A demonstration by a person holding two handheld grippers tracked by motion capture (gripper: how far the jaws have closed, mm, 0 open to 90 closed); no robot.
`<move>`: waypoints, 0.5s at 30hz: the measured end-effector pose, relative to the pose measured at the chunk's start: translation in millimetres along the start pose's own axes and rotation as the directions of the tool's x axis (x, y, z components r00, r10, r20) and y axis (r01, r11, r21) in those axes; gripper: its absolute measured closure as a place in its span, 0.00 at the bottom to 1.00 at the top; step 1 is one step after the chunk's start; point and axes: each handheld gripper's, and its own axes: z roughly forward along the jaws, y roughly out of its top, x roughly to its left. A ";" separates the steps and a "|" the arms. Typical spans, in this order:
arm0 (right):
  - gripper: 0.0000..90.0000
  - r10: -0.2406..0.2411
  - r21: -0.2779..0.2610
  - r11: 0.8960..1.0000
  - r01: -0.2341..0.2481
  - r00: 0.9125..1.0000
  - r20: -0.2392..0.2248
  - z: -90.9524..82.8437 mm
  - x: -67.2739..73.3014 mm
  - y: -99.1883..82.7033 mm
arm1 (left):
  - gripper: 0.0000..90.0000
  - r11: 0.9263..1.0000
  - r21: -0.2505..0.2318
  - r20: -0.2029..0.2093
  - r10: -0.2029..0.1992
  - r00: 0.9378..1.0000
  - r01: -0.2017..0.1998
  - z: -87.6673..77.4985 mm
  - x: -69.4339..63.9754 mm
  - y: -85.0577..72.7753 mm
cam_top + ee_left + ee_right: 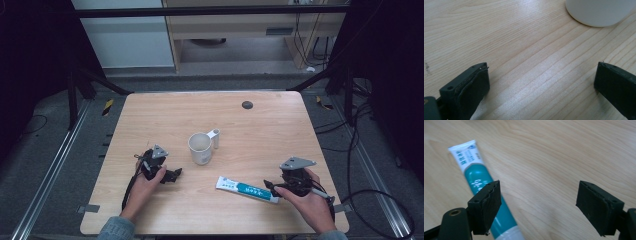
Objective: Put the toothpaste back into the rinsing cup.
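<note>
A white mug [201, 147] with a handle stands upright near the middle of the wooden table [260, 125]; its base [599, 12] shows at the top of the left gripper view. A white and teal toothpaste tube [247, 189] lies flat at the front right. My left gripper [173, 174] rests low on the table left of the mug, jaws open, bare wood between them [541, 82]. My right gripper [270, 186] sits at the tube's cap end, jaws open wide. In the right gripper view the tube [477, 180] runs under the left jaw, outside the gap [537, 205].
A small dark round cap [247, 105] sits in the tabletop near the far edge. Cables trail on the floor to the right of the table. Black frame bars stand at both far corners.
</note>
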 end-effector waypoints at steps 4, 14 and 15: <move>0.27 -0.067 0.031 0.997 0.068 0.997 -0.049 2.7 12.8 8.6 | 0.00 1.000 -0.001 0.000 -0.001 1.000 0.001 0.0 -0.1 0.0; 0.37 -0.166 0.069 0.981 0.179 0.972 -0.164 17.1 34.5 21.9 | 0.00 1.000 0.001 -0.003 -0.004 1.000 0.004 -1.0 -0.8 -1.0; 0.38 -0.175 0.075 0.979 0.190 0.969 -0.175 18.7 35.8 22.7 | 0.00 1.000 0.001 -0.003 -0.003 1.000 0.003 -1.0 -0.8 -1.0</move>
